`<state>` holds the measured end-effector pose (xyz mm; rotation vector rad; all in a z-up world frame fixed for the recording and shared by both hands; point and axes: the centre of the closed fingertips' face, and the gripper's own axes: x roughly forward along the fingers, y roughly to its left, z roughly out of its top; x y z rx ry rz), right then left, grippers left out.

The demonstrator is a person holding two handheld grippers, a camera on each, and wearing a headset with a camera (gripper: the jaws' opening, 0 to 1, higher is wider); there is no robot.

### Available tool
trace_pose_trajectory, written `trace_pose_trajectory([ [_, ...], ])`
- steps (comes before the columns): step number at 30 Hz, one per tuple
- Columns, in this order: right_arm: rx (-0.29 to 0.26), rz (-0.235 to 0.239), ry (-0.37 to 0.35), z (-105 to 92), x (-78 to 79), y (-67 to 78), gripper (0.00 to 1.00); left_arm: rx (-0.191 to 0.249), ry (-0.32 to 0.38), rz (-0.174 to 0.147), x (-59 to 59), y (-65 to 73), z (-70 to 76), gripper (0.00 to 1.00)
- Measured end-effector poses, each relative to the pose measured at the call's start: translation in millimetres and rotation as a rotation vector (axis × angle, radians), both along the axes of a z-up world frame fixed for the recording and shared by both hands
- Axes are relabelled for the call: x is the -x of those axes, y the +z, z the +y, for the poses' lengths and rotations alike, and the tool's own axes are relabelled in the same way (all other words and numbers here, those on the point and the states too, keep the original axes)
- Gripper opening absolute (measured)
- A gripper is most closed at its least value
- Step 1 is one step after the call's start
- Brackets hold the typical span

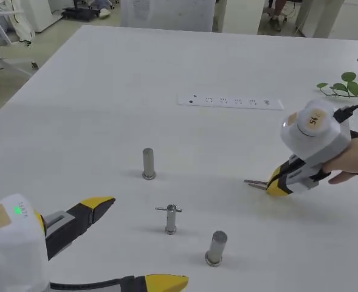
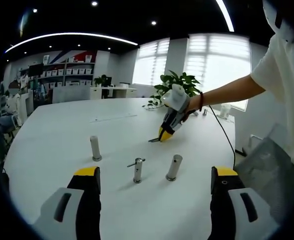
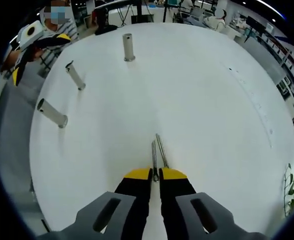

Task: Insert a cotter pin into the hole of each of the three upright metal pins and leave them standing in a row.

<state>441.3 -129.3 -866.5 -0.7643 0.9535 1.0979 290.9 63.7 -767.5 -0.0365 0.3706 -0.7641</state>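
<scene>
**Desk:** What sits at the centre?

**Caption:** Three short silvery cylindrical metal pins stand upright in a slanting row. The middle pin (image 1: 171, 221) has a thin metal cotter pin (image 1: 168, 208) crossing it near the top. The far pin (image 1: 148, 164) and the near pin (image 1: 216, 247) carry none.

**Desk:** And the next cotter pin?

**Caption:** A second cotter pin (image 3: 157, 147), thin and silvery, lies low at the counter surface, well apart from the row on its right. The black, yellow-tipped right claw (image 3: 155, 174) has its jaws together, clamped on one end, and the legs point forward. Whether the pin touches the surface or has just cleared it, the pictures cannot settle.

**Desk:** The other claw?

**Caption:** The matching left claw (image 2: 155, 172) hovers on the person's side of the row, jaws wide apart and holding nothing, facing the middle and near pins.

**Desk:** So where does the job stand?

**Caption:** By my reading, one of three is done and the second is in hand, at the pickup. The next move calls for lifting the clamped cotter pin and carrying it to a bare pin. Its legs must then line up level with the cross-hole and slide through. The open left claw looks placed to steady that pin, which could tip under a sideways push.

**Desk:** Surroundings?

**Caption:** A broad white counter (image 1: 106, 91), with a flat white power strip (image 1: 230, 101) beyond the row and a green leafy plant (image 1: 349, 82) at the right edge.
</scene>
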Motion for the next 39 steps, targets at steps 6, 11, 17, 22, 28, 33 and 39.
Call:
trace_pose_trajectory([
  [6, 0.030, -0.025, 0.033, -0.1, 0.4, -0.3, 0.05, -0.001, -0.001, 0.002, 0.7, -0.2, 0.6, 0.91],
  [11, 0.047, -0.030, 0.048, 0.2, 0.7, -0.4, 0.05, -0.006, -0.004, 0.000, 1.3, 0.2, 0.7, 0.91],
  [17, 0.054, -0.039, 0.058, 0.7, 0.6, -0.2, 0.04, -0.009, -0.004, -0.001, 1.9, 0.8, 1.0, 0.91],
  [22, 0.059, -0.047, 0.068, 0.9, 0.6, 0.0, 0.03, -0.015, -0.010, -0.001, 2.6, 0.6, 0.8, 0.91],
  [28, 0.065, -0.067, 0.079, 0.8, -1.2, 2.6, 0.03, -0.017, -0.009, -0.006, 2.0, 2.6, 0.8, 0.91],
  [33, 0.061, -0.086, 0.089, 1.3, -1.6, 7.6, 0.03, -0.022, -0.010, -0.010, 1.7, 4.0, 1.0, 0.90],
  [39, 0.057, -0.115, 0.107, 2.8, 1.7, 16.9, 0.03, -0.029, -0.014, -0.015, 1.8, 6.4, -0.2, 0.89],
])
